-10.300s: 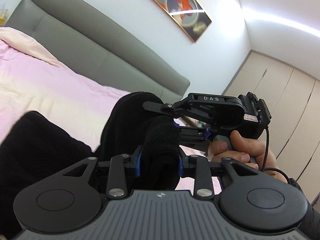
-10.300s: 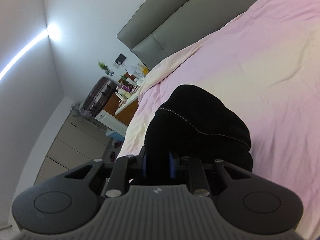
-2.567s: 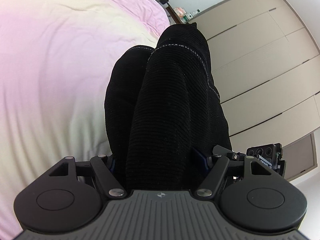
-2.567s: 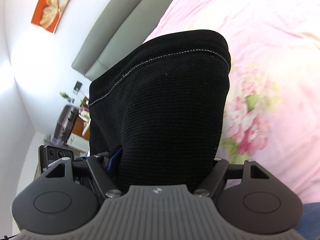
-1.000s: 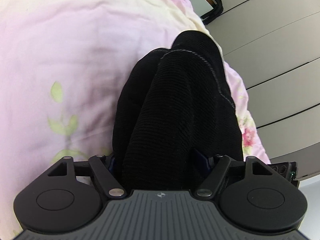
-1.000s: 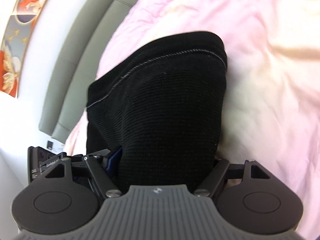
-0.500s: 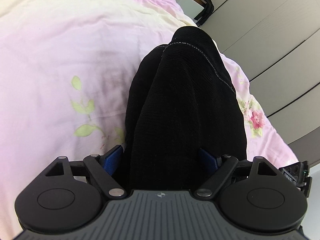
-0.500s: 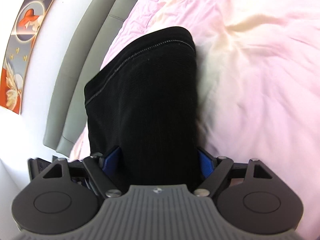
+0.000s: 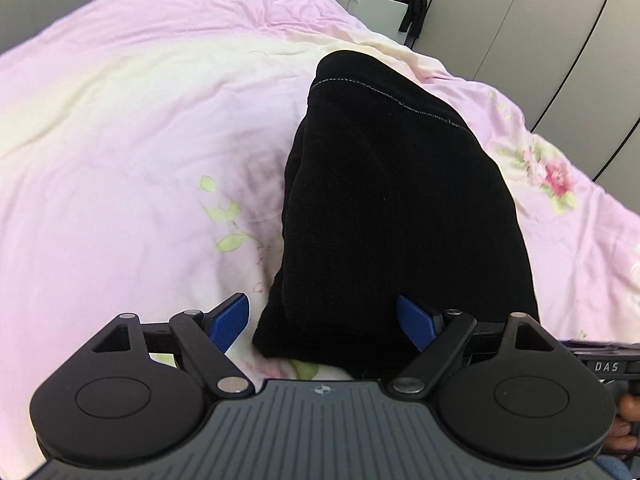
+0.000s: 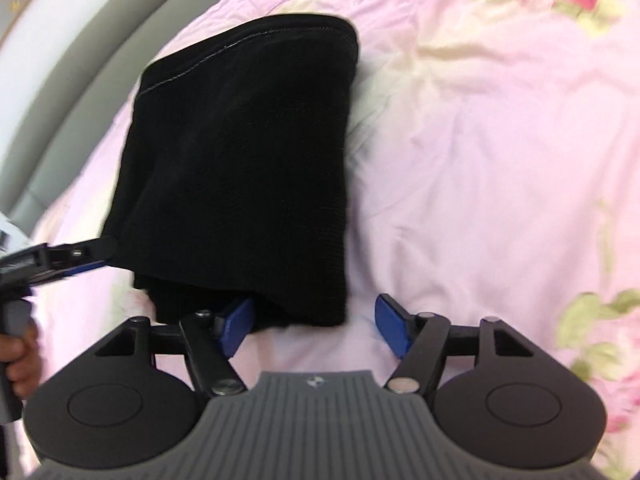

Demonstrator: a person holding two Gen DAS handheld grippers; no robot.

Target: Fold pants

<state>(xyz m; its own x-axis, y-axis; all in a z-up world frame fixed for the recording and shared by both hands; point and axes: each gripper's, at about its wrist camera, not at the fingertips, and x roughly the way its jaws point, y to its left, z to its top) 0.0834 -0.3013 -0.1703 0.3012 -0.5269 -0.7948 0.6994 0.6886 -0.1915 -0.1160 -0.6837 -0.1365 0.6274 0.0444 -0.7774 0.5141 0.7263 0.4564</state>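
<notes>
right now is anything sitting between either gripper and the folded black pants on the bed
Nothing visible. The black pants lie folded on the pink bedspread, right at the open left gripper and right gripper, whose jaws have just been closing. Only bare bedspread shows around them.

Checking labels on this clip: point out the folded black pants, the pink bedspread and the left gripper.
folded black pants (image 9: 400, 200), left wrist view, top layer of the stack.
pink bedspread (image 9: 120, 140), left wrist view, bare fabric.
left gripper (image 9: 324, 316), left wrist view, midway between fingertips.

Open bed (image 9: 120, 140) lies left of the folded pants (image 9: 400, 200) and right of them; headboard (image 10: 60, 80) and wardrobe (image 9: 540, 40) bound the edges.
</notes>
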